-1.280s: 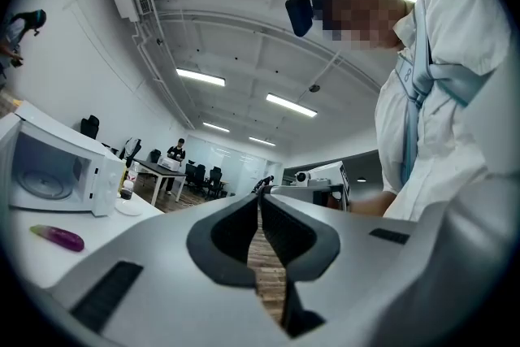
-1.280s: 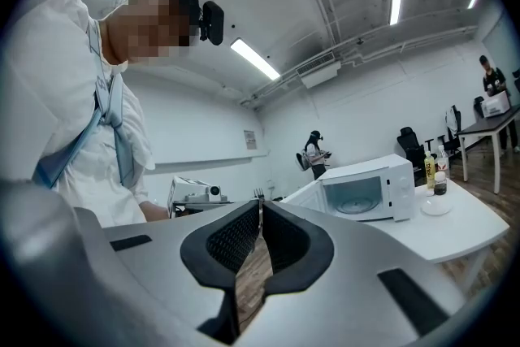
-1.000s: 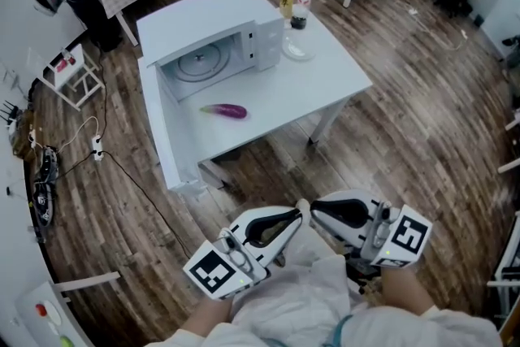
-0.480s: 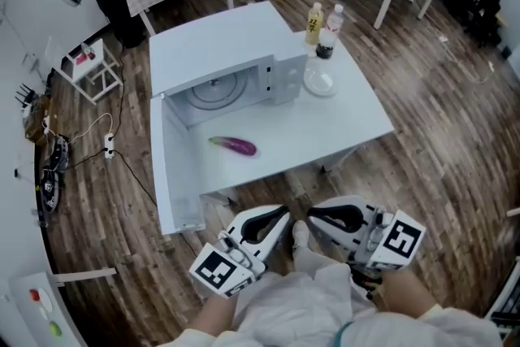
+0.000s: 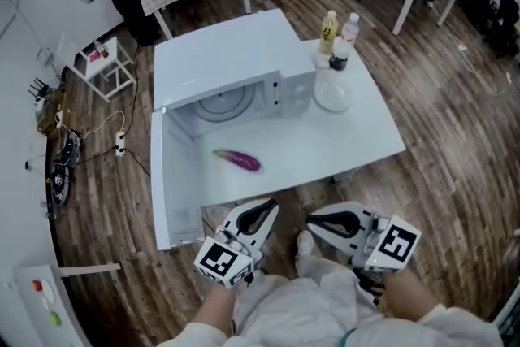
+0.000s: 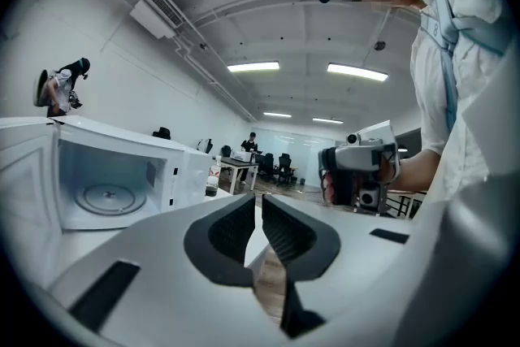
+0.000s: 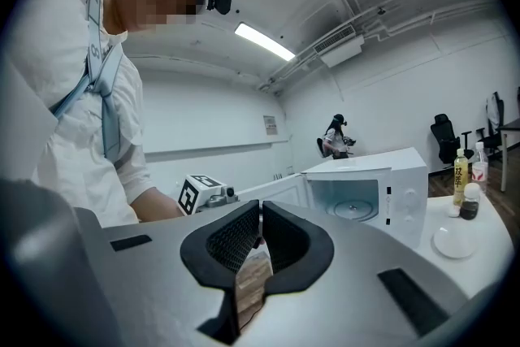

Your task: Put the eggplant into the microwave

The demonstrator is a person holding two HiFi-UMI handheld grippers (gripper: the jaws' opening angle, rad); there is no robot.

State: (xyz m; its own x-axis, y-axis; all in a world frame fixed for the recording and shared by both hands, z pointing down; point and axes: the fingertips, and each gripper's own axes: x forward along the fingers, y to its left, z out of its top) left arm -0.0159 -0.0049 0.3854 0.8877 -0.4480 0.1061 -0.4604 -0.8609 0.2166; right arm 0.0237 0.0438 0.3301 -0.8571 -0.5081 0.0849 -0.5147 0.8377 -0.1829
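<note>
Nothing of the task proper is done yet, as far as can be judged. The eggplant (image 5: 238,160) lies on the white surface (image 5: 361,138) just in front of the microwave (image 5: 223,61), outside its open mouth and untouched. The microwave's door (image 5: 172,187) is already swung fully out at its left, and the glass turntable (image 5: 226,103) inside is bare, so the opening step looks complete. What remains is the whole of the handling: reaching in, taking the eggplant, carrying it into the microwave and letting it go.

Both tools are held well short of the microwave, off the near edge of the surface and close to the person's body. The left tool (image 5: 262,211) has its jaws closed together with nothing between them. The right tool (image 5: 323,217) is likewise closed to a thin slit and empty. Each would have to open before any grasp.

The eggplant shows in neither tool's own view, since each tool's broad body blocks everything low in front of the microwave. In the head view the microwave's roof hides the back of its chamber. A plate (image 5: 331,96) and two bottles (image 5: 336,35) stand to the right of the microwave; their labels are too small to read. Which end of the eggplant bears the stem is hard to make out
</note>
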